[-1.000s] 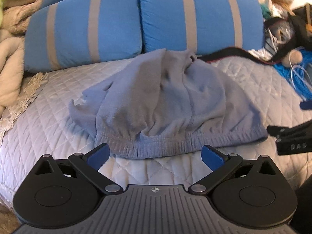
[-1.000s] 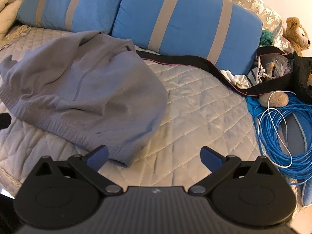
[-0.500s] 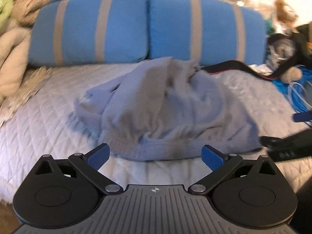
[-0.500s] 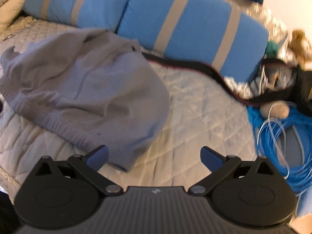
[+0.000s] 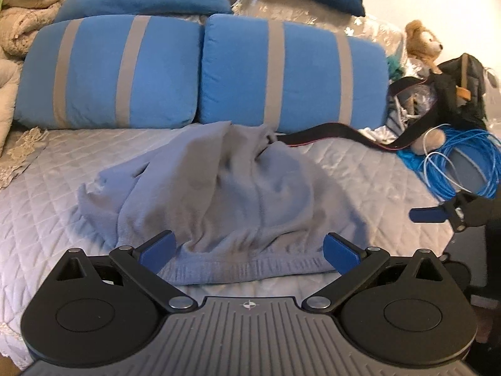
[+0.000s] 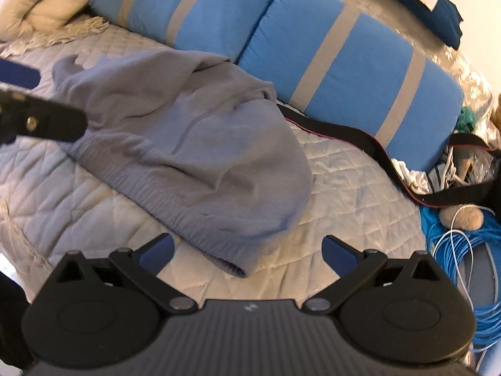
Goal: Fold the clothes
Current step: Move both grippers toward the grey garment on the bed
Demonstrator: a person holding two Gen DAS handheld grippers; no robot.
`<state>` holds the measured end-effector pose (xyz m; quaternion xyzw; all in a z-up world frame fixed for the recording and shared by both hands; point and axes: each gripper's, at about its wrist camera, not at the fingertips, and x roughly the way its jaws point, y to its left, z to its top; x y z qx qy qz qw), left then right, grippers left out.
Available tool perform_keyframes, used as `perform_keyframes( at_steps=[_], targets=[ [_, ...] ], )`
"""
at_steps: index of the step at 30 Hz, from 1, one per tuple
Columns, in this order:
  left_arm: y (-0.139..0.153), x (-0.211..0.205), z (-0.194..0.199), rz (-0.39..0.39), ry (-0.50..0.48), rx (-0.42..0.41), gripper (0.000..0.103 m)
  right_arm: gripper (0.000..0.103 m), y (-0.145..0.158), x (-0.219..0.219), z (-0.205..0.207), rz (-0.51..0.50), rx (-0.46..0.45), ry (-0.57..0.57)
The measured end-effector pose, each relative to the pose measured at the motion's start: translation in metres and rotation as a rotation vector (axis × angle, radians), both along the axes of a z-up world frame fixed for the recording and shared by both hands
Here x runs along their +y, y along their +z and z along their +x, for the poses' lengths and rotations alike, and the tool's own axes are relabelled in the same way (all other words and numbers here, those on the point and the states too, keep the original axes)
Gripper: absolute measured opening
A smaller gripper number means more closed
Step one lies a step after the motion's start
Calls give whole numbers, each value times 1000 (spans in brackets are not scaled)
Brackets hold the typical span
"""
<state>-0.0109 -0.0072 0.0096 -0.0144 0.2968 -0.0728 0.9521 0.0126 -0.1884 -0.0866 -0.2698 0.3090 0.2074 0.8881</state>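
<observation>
A grey-blue fleece garment lies crumpled on the quilted bed, its ribbed hem toward me. My left gripper hangs open just above that hem, holding nothing. In the right wrist view the same garment spreads to the left, and my right gripper stands open over its near right corner, empty. The right gripper's blue pad also shows at the right edge of the left wrist view. The left gripper's finger crosses the left edge of the right wrist view.
Two blue pillows with grey stripes line the back of the bed. A black strap runs from the garment to a bag at the right. Coiled blue cable, a plush bear and beige blankets crowd the edges.
Both grippers have pulled back and risen slightly, so more of the pillows and bed shows. The garment lies as before and both grippers stay open.
</observation>
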Motion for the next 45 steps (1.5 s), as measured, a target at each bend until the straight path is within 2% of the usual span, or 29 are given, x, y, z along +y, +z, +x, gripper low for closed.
perform_keyframes(
  at_steps=[4, 8, 11, 15, 20, 24, 27, 36, 42, 45],
  targets=[
    [0, 2, 1, 5, 12, 0, 103, 103, 0, -6, 5, 8, 0, -14],
    [3, 5, 1, 20, 66, 9, 103, 103, 1, -6, 11, 31, 14, -52],
    [7, 8, -2, 18, 57, 5, 103, 103, 4, -4, 10, 41, -1, -54],
    [8, 11, -9, 77, 51, -49, 103, 103, 11, -2, 6, 53, -38, -38],
    [3, 25, -21, 44, 2, -125, 103, 103, 15, 0, -2, 52, -85, -7],
    [-16, 26, -28, 125, -12, -169, 102, 103, 13, 2, -12, 25, -128, 43],
    [-29, 27, -30, 153, 14, -173, 102, 103, 7, 2, -18, -20, -146, 68],
    [-34, 52, -29, 57, 64, -155, 102, 103, -34, -1, -30, -249, -244, 172],
    [-33, 56, -23, 6, 82, -115, 102, 103, -64, -8, -35, -408, -386, 219],
    [-31, 52, -22, 4, 72, -110, 102, 103, -76, -6, -34, -486, -414, 263]
  ],
)
